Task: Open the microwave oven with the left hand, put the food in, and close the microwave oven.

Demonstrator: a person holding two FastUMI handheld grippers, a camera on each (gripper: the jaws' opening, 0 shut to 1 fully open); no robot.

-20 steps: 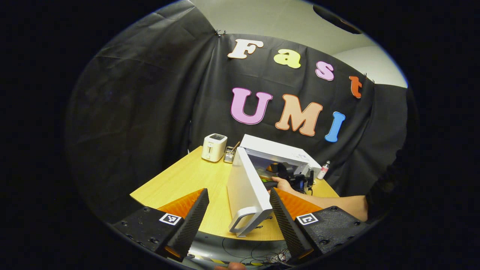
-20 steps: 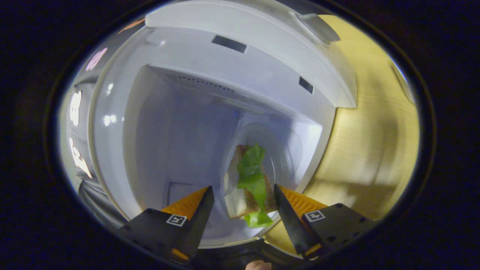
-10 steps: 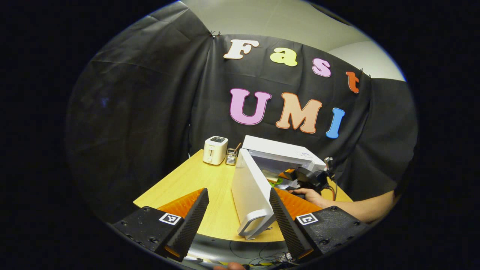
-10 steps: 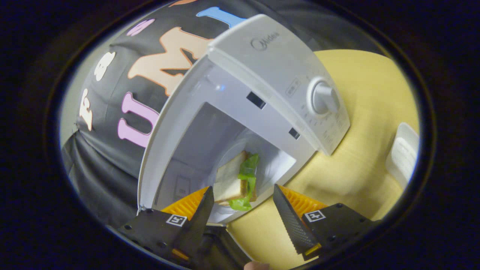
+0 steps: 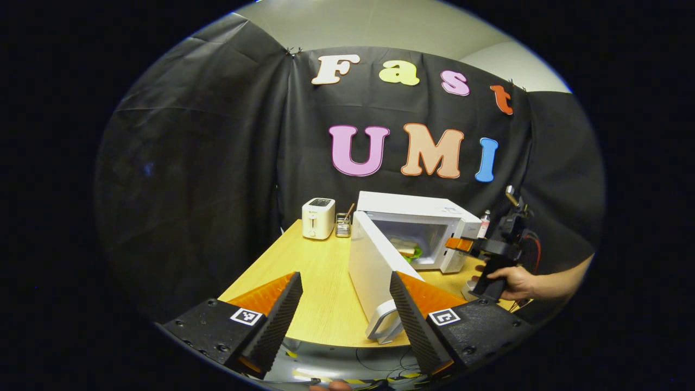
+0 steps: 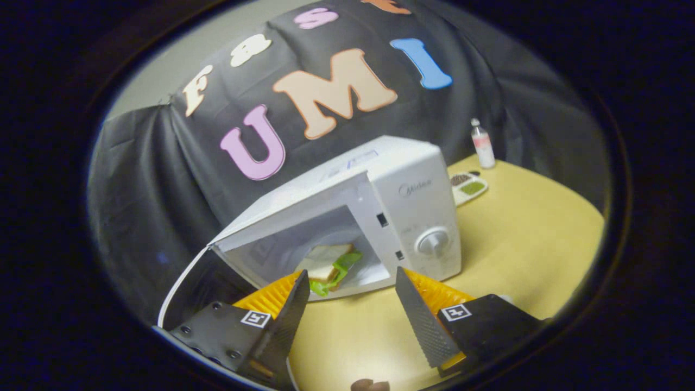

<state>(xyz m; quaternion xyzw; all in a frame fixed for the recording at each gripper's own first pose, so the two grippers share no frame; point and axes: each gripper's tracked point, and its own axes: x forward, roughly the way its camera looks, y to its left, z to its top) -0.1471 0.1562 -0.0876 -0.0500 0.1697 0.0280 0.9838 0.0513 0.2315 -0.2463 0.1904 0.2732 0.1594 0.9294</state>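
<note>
The sandwich [image 6: 326, 265], bread with green lettuce hanging out, sits inside the white microwave oven [image 6: 412, 201], on the floor of its cavity. The oven's door [image 5: 373, 271] stands swung wide open, its handle [image 5: 383, 326] at the near edge, seen in the left gripper view between that gripper's fingers without either touching it. The left gripper [image 5: 345, 317] hangs back from the desk's [image 5: 320, 282] near edge, fingers spread apart and holding nothing. The right gripper [image 6: 350, 315] is outside the oven, in front of the opening, fingers likewise parted and empty; in the left gripper view it is off to the right of the oven, held in a hand [image 5: 513, 282]. Behind the oven's left side stand a white toaster [image 5: 318, 218] and a small holder [image 5: 343, 225]. To the oven's right are a small bottle [image 6: 482, 144] and a little tray [image 6: 467, 188] with two compartments.
</note>
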